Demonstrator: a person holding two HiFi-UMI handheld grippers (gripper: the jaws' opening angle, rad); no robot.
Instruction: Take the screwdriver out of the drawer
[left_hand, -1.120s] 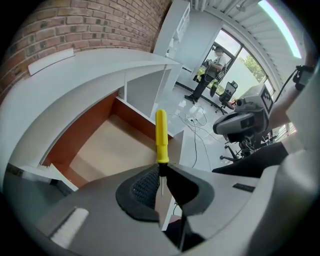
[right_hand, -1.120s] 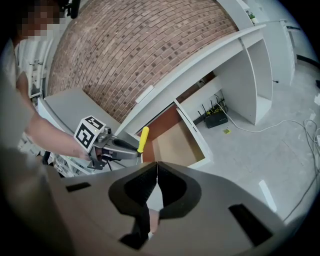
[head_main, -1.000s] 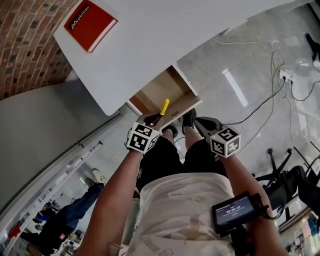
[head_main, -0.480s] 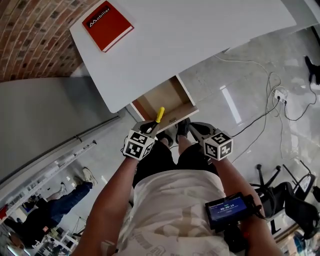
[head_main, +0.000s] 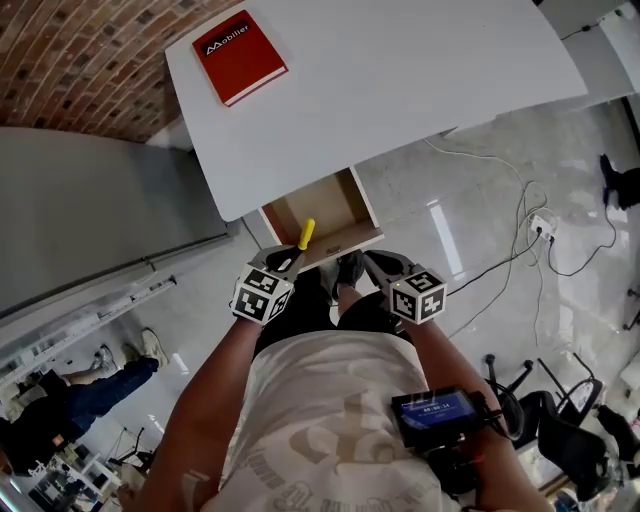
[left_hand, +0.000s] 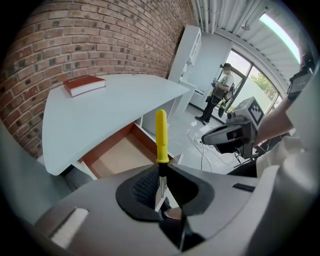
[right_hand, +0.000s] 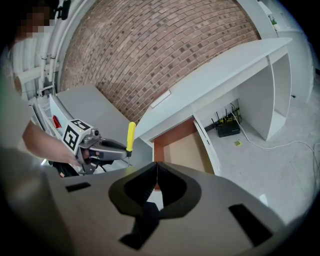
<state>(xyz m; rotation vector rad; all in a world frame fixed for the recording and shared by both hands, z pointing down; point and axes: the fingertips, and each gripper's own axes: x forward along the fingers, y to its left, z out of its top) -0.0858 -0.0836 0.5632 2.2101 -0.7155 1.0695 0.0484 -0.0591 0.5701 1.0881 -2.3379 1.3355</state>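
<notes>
A screwdriver with a yellow handle stands up from my left gripper, whose jaws are shut on its metal shaft. The right gripper view shows the same screwdriver in the left gripper, above and in front of the open drawer. The wooden drawer sticks out from under the white desk and looks empty inside. My right gripper hangs in front of the drawer, shut with nothing between its jaws. In the head view it is beside the drawer's front.
A red book lies on the desk's far left corner, near the brick wall. Cables and a power strip trail over the glossy floor on the right. A person stands far off by the windows.
Both grippers have risen in front of the drawer, the left one carrying the screwdriver up. The head view has shifted, showing more of the desk and the book.
</notes>
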